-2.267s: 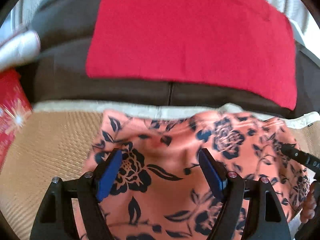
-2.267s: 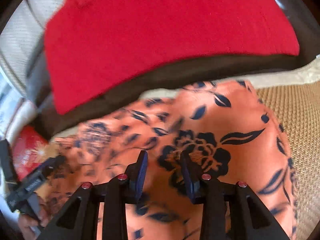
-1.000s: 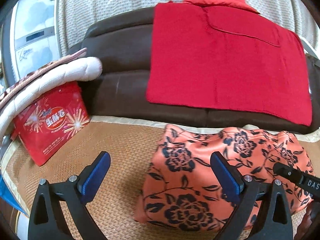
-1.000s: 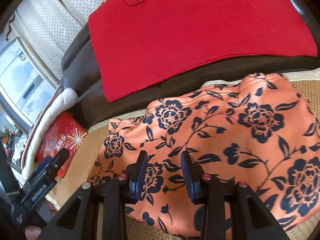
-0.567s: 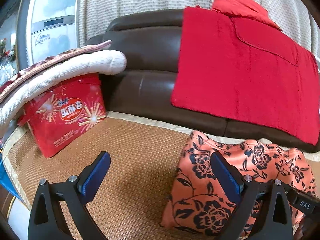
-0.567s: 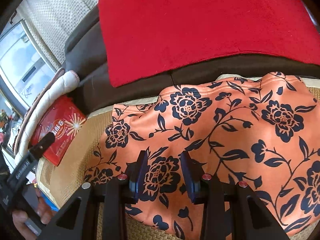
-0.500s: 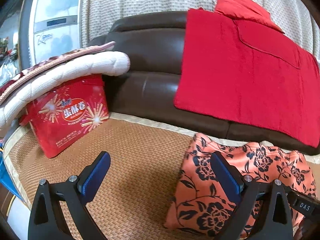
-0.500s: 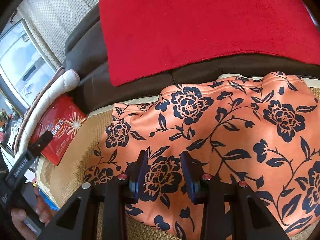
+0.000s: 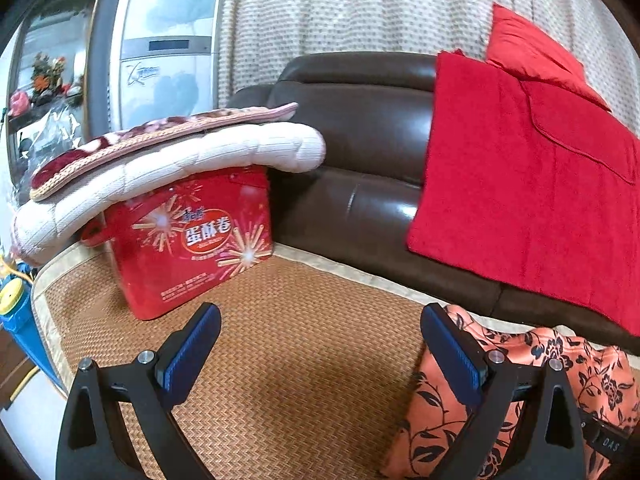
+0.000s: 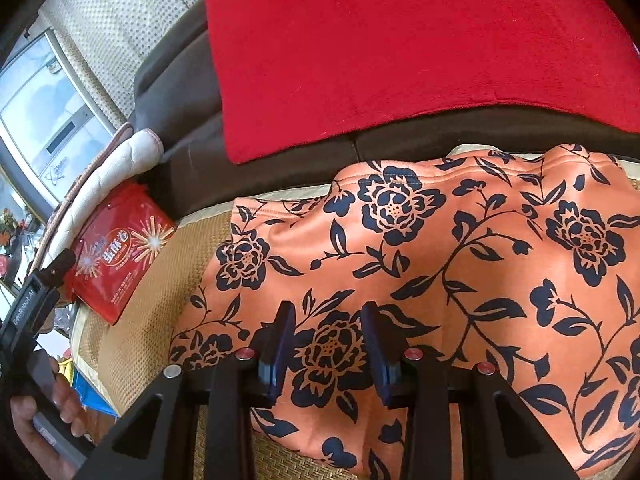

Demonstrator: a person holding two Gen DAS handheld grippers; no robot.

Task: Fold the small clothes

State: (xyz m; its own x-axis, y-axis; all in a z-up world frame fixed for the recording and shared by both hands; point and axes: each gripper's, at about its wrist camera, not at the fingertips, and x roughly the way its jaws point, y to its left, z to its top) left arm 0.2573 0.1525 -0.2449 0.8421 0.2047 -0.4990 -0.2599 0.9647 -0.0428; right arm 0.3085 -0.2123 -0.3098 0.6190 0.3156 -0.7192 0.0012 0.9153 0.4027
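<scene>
An orange garment with a dark blue flower print (image 10: 480,248) lies spread on a woven mat (image 10: 152,312) in front of a brown sofa. My right gripper (image 10: 328,312) hangs low over the garment's near left part. Its jaws stand a little apart and the flat print shows between them, with nothing pinched. My left gripper (image 9: 320,316) is wide open over bare mat (image 9: 280,400), left of the garment (image 9: 560,364). Only the garment's left edge shows past its right finger (image 9: 452,352). In the right wrist view a hand (image 10: 44,412) holds the left gripper's body at the far left.
A red tin box (image 9: 192,248) stands on the mat's left end under a quilted white pad (image 9: 180,160). A red towel (image 9: 520,192) drapes over the sofa (image 9: 360,140) behind the garment. A blue object (image 9: 16,312) sits past the mat's left edge.
My left gripper has swung left off the garment, which slid to the right edge of its view, and the red box came into full view. The right gripper has hardly moved.
</scene>
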